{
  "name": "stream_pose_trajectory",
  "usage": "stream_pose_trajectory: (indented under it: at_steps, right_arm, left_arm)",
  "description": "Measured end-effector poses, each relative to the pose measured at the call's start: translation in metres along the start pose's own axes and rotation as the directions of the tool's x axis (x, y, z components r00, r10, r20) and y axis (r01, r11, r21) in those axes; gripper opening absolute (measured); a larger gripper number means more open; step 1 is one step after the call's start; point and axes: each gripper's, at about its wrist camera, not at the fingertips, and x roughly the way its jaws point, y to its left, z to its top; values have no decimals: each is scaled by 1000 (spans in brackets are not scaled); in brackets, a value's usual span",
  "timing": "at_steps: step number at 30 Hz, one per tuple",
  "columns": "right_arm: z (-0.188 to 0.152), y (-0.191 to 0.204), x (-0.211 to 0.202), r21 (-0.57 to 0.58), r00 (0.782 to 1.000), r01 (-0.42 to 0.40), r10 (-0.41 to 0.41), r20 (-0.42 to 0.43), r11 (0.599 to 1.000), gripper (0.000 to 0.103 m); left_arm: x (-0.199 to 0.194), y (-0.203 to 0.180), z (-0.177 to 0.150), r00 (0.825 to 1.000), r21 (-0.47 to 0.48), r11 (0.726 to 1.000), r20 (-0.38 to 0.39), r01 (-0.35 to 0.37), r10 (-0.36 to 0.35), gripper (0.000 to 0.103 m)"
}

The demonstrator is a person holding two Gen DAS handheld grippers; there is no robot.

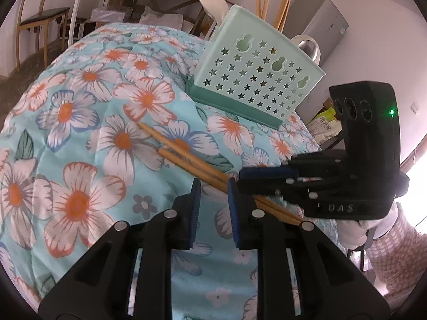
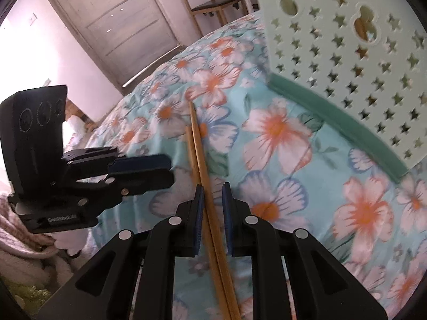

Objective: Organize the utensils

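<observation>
From my remote seat I saw a flowered cloth [image 1: 80, 122] covering the work surface, with a wooden chair [image 2: 210, 0] and a pale panelled door [image 2: 112, 21] behind it. A mint utensil basket [image 1: 256, 77] with star holes stood on the cloth, already holding chopsticks and spoons. Two loose chopsticks [image 1: 186, 154] lay side by side just in front of it. My right gripper [image 2: 213, 194] straddled the pair, jaws drawn narrow, one pad against the wood, the other with a slight gap; I could not tell a firm grip. My left gripper [image 1: 213, 189] hung just beside them, jaws nearly closed on nothing.
</observation>
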Motion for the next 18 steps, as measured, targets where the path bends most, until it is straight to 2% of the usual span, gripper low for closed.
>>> stream_pose_trajectory:
  at_steps: [3,9,11,16,18]
  right_arm:
    - [-1,-6,-3,14,1000,3,-3,9,1000,14]
    - [-12,-13,-13,26,998,49,-49,24,998,14]
    - [-16,-17,-15,26,993,113,-113,19,993,13]
    - [-28,-29,-20,90,996,78,-81,32,993,13]
    - [-29,-29,-23,98,996,76,-80,42,992,13]
  left_arm:
    - [2,2,0,1000,-17,1000,-12,13,-13,19]
    - [13,10,2,995,-127,989,-67,71,-80,19]
    - [18,15,2,991,-188,978,-77,90,-106,19]
    - [29,31,9,980,-353,924,-72,147,-183,19]
    - [31,34,11,978,-387,910,-73,152,-194,19]
